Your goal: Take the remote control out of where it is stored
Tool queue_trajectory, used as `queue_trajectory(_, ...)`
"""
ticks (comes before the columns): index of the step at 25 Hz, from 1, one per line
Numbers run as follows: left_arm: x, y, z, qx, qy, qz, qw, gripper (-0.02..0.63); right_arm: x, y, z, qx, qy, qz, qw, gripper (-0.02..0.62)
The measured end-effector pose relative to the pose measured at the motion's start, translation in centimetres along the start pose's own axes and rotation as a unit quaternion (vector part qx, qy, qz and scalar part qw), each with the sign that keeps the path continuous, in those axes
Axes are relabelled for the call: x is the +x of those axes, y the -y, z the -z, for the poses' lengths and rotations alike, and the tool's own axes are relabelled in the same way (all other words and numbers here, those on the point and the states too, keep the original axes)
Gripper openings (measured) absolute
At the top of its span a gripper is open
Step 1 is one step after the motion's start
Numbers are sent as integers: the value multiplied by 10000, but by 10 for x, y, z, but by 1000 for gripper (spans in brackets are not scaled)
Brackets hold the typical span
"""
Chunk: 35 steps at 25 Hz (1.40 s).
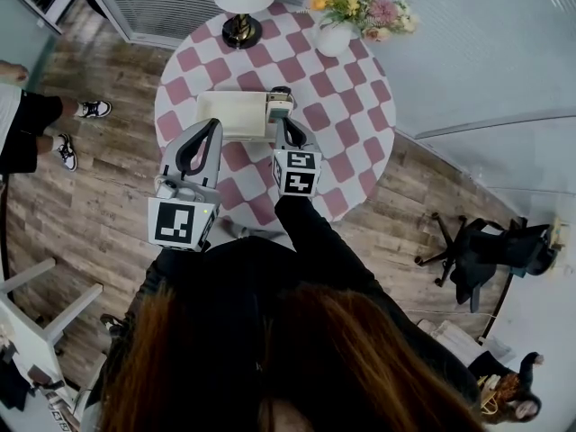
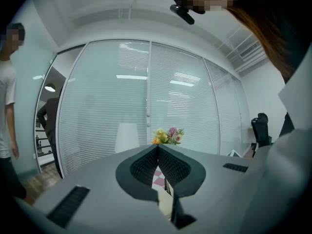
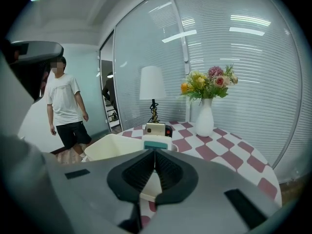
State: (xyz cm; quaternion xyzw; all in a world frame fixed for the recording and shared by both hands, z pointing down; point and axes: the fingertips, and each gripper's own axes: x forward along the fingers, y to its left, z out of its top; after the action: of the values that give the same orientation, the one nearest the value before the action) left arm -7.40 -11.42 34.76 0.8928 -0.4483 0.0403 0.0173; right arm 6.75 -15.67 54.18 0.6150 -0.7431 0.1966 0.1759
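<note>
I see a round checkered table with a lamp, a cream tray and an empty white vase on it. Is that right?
Not quite. The white vase isn't empty: it holds a bunch of flowers, as the right gripper view shows. The round checkered table, the lamp and the cream tray are as you say.

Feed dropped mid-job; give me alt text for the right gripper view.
The right gripper, jaws shut and empty, points at a cream open box on a checked table. Behind stand a lamp and a flower vase; a person stands left.
</note>
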Motion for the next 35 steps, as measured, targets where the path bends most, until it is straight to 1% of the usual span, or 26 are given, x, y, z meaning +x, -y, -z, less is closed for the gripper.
queue_trajectory(3, -2, 1, 2, 12, -8, 23, 10000, 9, 4, -2, 6, 127, -49, 17, 9999, 17)
queue_trajectory(8, -4, 2, 2, 29, -13, 58, 10000, 9, 10, -8, 9, 203, -84, 16, 9998, 21)
queue_trajectory(9, -5, 2, 2, 31, -15, 59, 10000, 9, 11, -9, 9, 232, -97, 21, 9997, 39)
queue_trajectory(11, -5, 1, 2, 37, -24, 57, 10000, 9, 12, -9, 10, 316, -119, 46, 9994, 118)
queue_trajectory(13, -5, 0, 3, 40, -38, 51, 10000, 9, 14, -8, 10, 408, -149, 96, 9990, 172)
queue_trajectory(15, -4, -1, 4, 38, -54, 45, 10000, 9, 18, -6, 12, 489, -216, 147, 9985, 217)
queue_trajectory(17, -5, -1, 4, 37, -61, 38, 10000, 9, 22, -6, 15, 542, -296, 180, 9979, 239)
queue_trajectory(25, -9, -7, 6, 38, -110, -75, 9999, 9, 36, -2, 19, 480, -392, 339, 9975, 247)
queue_trajectory(32, -12, -13, 8, 43, -108, -115, 9999, 9, 45, -2, 17, 387, -354, 453, 9976, 247)
queue_trajectory(35, -14, -16, 8, 9, -208, -198, 9996, 9, 44, -2, 16, 344, -316, 460, 9978, 247)
